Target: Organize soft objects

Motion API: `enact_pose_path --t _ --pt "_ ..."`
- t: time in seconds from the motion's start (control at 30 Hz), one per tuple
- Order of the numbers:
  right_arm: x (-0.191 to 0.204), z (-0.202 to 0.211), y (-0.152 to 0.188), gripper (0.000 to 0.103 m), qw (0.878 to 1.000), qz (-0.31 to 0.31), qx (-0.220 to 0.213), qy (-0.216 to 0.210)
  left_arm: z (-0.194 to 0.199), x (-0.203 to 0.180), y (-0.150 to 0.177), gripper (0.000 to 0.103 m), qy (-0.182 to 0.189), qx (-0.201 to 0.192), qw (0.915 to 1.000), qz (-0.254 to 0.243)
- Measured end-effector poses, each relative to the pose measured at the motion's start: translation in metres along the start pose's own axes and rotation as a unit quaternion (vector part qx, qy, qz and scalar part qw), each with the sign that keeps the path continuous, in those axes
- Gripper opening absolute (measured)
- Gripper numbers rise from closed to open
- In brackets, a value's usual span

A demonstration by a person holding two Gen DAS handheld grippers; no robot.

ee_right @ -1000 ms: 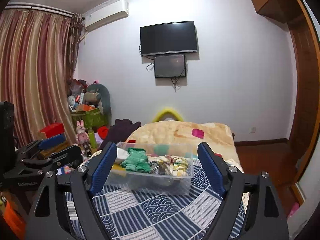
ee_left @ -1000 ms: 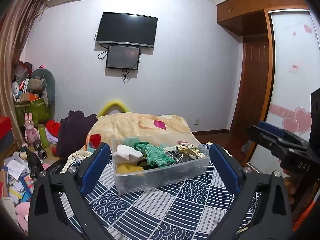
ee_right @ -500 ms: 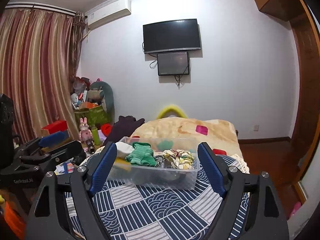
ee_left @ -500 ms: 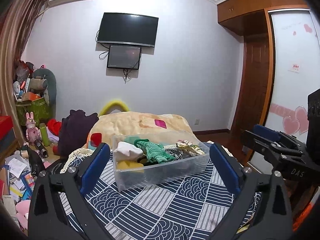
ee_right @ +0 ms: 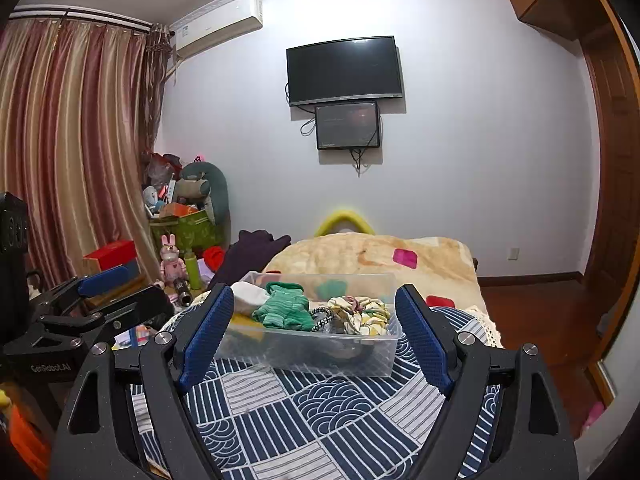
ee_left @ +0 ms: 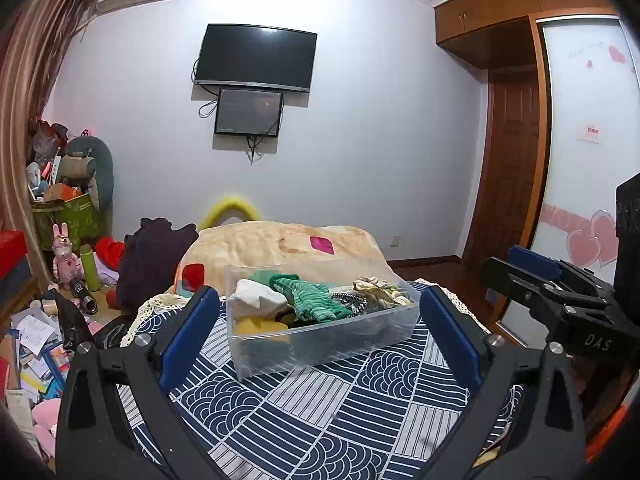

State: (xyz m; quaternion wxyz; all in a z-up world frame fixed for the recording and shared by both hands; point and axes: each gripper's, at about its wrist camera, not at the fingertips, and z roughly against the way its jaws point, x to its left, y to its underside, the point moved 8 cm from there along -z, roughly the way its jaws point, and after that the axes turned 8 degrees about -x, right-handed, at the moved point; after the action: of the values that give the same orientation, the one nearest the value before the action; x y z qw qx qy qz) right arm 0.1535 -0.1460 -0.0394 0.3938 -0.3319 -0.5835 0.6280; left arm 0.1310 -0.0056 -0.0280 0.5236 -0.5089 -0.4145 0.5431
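Left wrist view: clear plastic bin [ee_left: 320, 340] a little nearer and larger than a second ago, on the blue patterned bedspread [ee_left: 320, 412], heaped with a green knit piece [ee_left: 310, 296], white cloth [ee_left: 258, 298] and floral scrunchie [ee_left: 378, 290]. Left gripper [ee_left: 320, 336] and right gripper [ee_right: 312, 332] both spread wide, holding nothing, only edged closer. Fits either bin freshly filled or about to be emptied.

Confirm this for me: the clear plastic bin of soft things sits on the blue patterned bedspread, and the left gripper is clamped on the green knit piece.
Not quite. The clear plastic bin does sit on the blue patterned bedspread, but the left gripper is open and holds nothing. In the left wrist view its blue pads stand wide apart on either side of the bin, and the green knit piece lies inside the bin, untouched.
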Motion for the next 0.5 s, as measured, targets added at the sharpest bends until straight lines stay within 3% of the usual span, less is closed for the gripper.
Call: enact_pose_path --t 0.5 --pt "0.0012 0.0021 0.0 0.081 1.0 0.0 0.0 0.0 0.0013 -0.0007 0.0004 0.102 0.002 0.0 1.0 0.001"
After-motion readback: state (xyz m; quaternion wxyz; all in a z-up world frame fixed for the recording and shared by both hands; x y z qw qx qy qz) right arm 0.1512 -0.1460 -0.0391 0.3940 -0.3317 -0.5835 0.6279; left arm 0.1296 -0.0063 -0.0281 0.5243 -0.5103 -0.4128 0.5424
